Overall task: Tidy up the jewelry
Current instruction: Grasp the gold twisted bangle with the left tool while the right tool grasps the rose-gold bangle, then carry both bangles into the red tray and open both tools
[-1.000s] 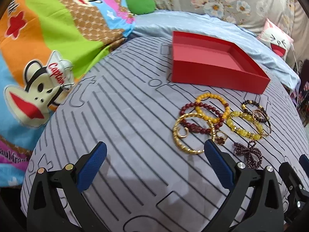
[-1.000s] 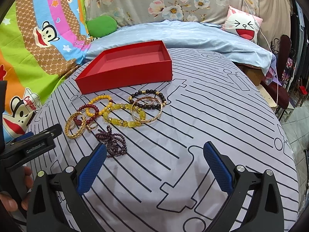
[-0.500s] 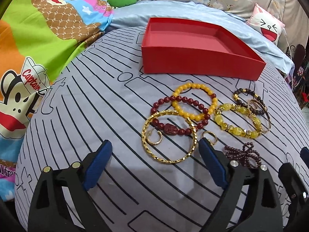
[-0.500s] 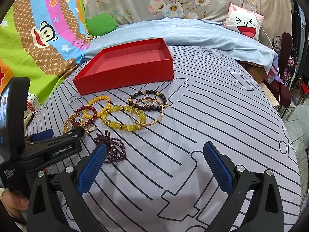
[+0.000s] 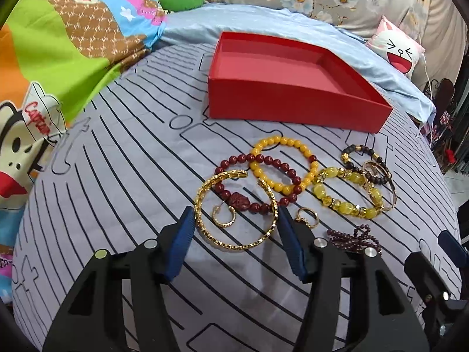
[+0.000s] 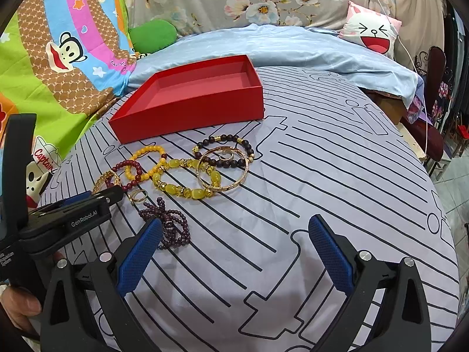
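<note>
One red tray (image 5: 296, 108) sits in the upper centre, empty; below it lie about seven bracelets and three small rings. The left claw (image 5: 234, 231) is closing around the gold bangle (image 5: 234, 214), pads beside its rim, not yet pressing. Only the right view shows the right claw (image 6: 234, 249) wide apart over bare cloth (image 6: 322, 176), and a hand (image 6: 17, 308) at lower left
</note>
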Tool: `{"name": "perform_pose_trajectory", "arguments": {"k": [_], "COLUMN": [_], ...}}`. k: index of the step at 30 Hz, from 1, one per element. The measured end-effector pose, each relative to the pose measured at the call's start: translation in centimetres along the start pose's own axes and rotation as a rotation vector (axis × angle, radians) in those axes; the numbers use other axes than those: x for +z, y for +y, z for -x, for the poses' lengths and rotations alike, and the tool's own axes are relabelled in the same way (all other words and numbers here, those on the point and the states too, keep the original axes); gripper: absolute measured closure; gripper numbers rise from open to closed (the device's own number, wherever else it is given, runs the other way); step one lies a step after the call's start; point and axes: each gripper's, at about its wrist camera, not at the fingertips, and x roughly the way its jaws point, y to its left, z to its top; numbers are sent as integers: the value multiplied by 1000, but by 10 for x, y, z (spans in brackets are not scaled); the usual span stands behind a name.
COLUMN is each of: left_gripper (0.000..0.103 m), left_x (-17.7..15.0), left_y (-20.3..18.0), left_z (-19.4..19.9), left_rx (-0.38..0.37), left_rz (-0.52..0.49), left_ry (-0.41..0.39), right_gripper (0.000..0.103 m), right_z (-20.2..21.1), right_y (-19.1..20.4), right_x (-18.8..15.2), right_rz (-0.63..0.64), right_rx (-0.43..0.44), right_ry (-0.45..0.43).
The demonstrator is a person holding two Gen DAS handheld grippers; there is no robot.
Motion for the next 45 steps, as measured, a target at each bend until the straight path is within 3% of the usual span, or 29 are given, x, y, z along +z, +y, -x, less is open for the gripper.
{"name": "perform_pose_trajectory", "arguments": {"k": [9,17,24,34,39,45], "left_gripper": [49,49,49,49,49,49], "left_x": [11,15,15,18,43,110], "left_y": [5,5,6,3,1,-12], "left_z": [24,29,18,18,30,31], "left_rx": [65,84,78,69,50,42], "left_rz": [-3,-16,-16,-29,-51,-107], "left_ry": [-59,-69,-48,-51,-83,-146], "right_gripper": [7,24,49,51,51,51], "right_z": [-16,-54,-70,-54,-29,-24], "right_y": [0,9,14,10,6,14], "right_x": [22,42,43,43,68,138], "right_rz": [9,26,58,30,33,92], "right_rx": [24,28,11,36,71,97], "right_ry": [30,91,117,85,34,-56]}}
